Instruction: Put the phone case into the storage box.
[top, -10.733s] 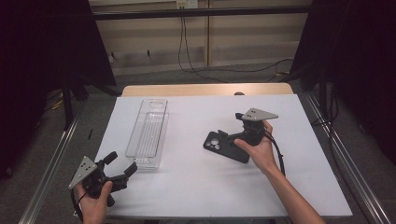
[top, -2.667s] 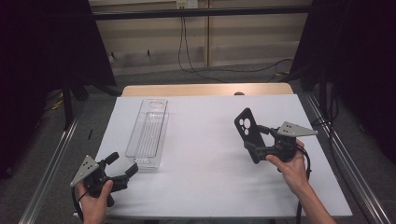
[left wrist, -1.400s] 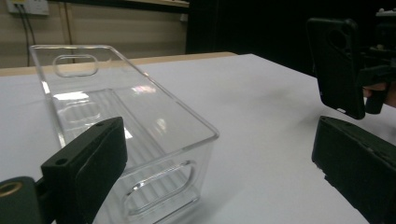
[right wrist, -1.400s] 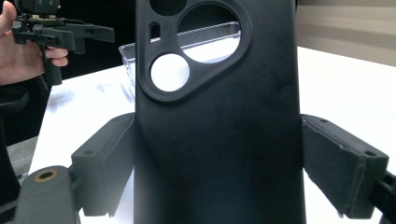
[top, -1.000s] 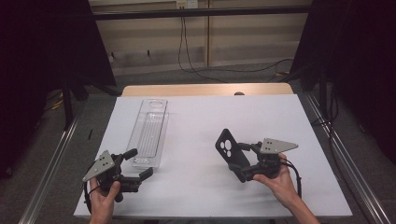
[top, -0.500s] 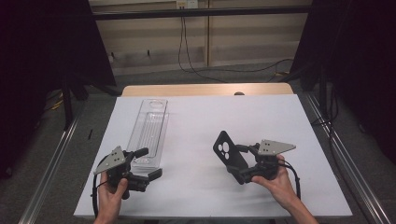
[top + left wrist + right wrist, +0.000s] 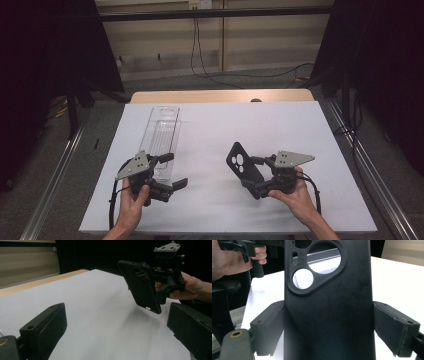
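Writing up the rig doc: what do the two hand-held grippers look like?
Both match: the left hand-held gripper and right hand-held gripper have black bodies, blocky black jaws, a grey three-cornered plate with screws on top and a black cable trailing back. Forearms are bare, no sleeves.

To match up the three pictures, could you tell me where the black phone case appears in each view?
High view: black phone case right of centre, held by the right tool.
Left gripper view: upper right, lifted off the table.
Right gripper view: centre, between the jaws.
Shared landmark: the white table top.

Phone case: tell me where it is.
In the high view the phone case is right of centre, held off the white table in the right hand-held gripper.
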Demonstrator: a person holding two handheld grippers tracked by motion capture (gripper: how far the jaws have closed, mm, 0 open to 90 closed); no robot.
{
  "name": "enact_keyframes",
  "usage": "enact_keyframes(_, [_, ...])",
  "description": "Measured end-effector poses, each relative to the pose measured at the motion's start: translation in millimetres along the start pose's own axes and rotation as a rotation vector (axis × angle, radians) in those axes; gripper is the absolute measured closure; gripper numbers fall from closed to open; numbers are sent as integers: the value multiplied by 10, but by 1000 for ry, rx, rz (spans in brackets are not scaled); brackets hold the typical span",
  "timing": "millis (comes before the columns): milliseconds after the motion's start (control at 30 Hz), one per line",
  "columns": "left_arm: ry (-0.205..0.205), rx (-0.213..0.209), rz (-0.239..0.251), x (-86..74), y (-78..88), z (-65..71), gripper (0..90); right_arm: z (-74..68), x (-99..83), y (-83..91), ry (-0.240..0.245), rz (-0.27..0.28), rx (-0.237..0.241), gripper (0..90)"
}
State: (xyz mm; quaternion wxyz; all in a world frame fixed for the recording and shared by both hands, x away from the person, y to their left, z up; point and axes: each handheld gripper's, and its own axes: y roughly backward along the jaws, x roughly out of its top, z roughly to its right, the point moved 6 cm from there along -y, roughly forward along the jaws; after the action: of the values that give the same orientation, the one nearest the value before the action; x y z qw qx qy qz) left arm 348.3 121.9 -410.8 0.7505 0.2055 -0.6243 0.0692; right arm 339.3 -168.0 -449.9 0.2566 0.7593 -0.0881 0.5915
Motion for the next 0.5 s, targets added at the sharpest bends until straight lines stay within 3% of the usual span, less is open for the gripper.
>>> enact_keyframes(200, [4,-28,17,67,-101,20,10,-18,-3,-6,2,0,11,143])
enact_keyframes(500, [31,-107,34,111,-283,7,10,-52,0,-33,-5,6,47,143])
